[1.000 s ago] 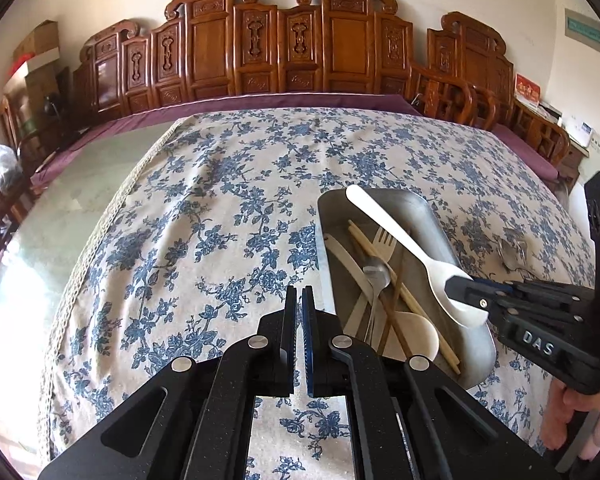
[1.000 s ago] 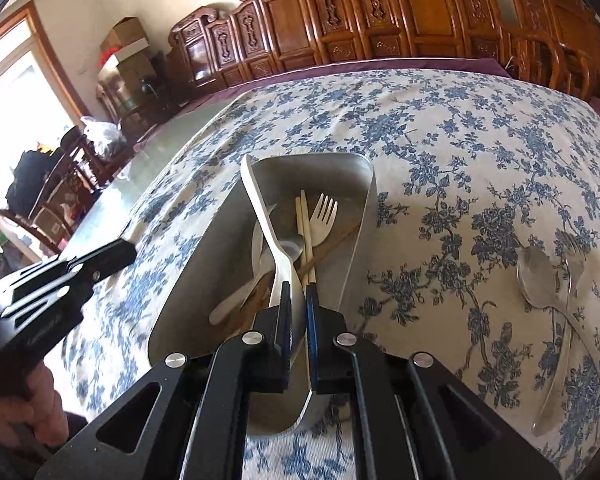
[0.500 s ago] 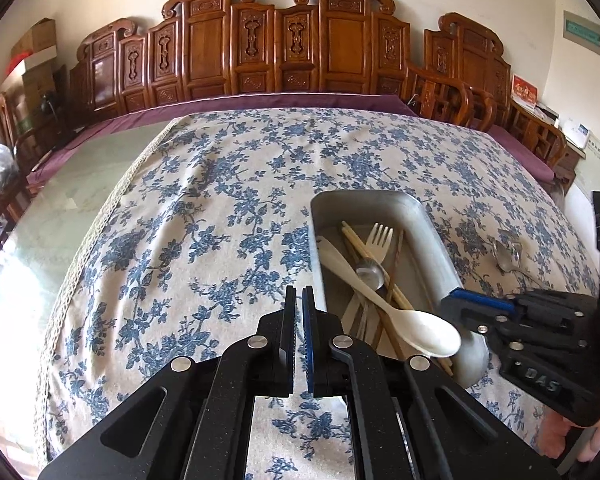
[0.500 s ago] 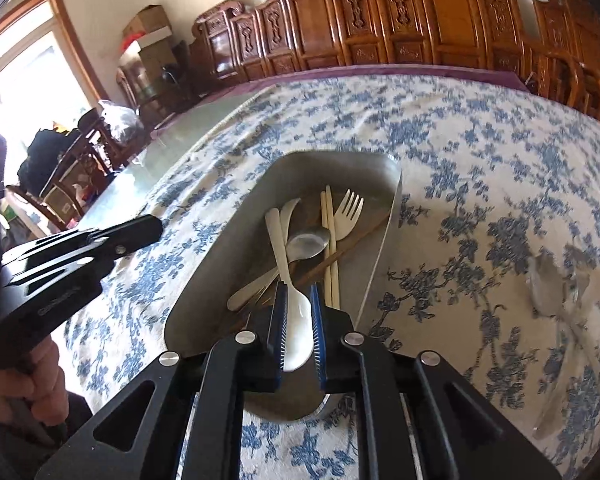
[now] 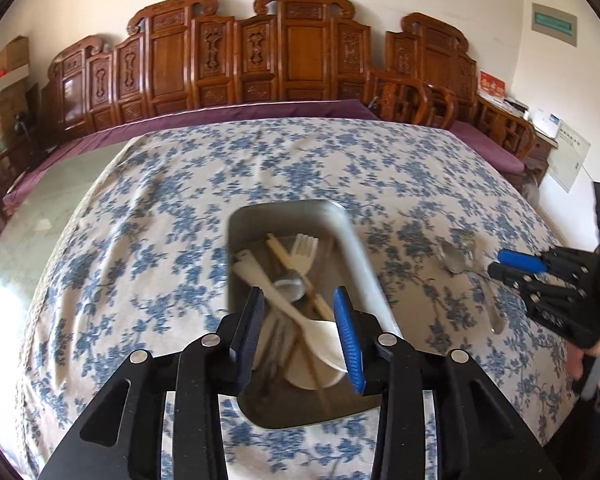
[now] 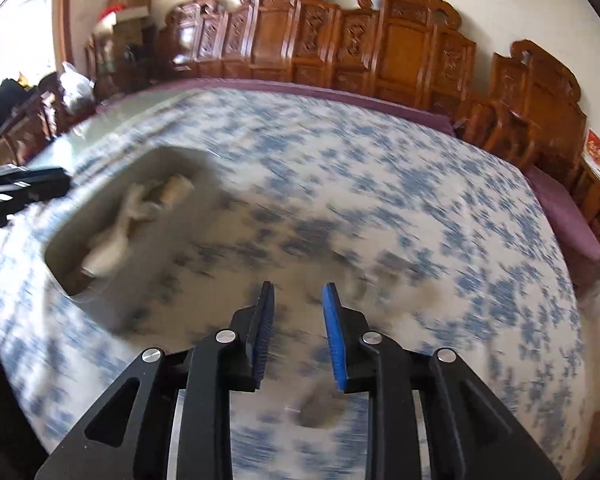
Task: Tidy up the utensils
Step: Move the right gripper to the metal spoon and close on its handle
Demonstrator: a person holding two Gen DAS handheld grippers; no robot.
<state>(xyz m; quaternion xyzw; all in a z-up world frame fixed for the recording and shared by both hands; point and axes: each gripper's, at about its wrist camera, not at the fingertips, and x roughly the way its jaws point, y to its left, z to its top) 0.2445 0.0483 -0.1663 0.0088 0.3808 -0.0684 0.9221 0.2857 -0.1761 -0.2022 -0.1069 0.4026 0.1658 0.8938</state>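
Left tool (image 5: 300,308) hangs spread wide over the near end of the metal tray (image 5: 360,264), gripping nothing, with the white spoon (image 5: 300,316) lying inside among chopsticks (image 5: 300,272) and a fork (image 5: 305,250). Out right on the floral counter (image 5: 160,220), a metal spoon (image 5: 454,258) lies loose (blurry), and the right tool (image 6: 298,316) hovers released, empty.

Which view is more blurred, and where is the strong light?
Right wrist view: heavy motion blur smears the tablecloth and tray; bright window at upper left. Left wrist view: mostly sharp, tray slightly soft, glare at left edge.
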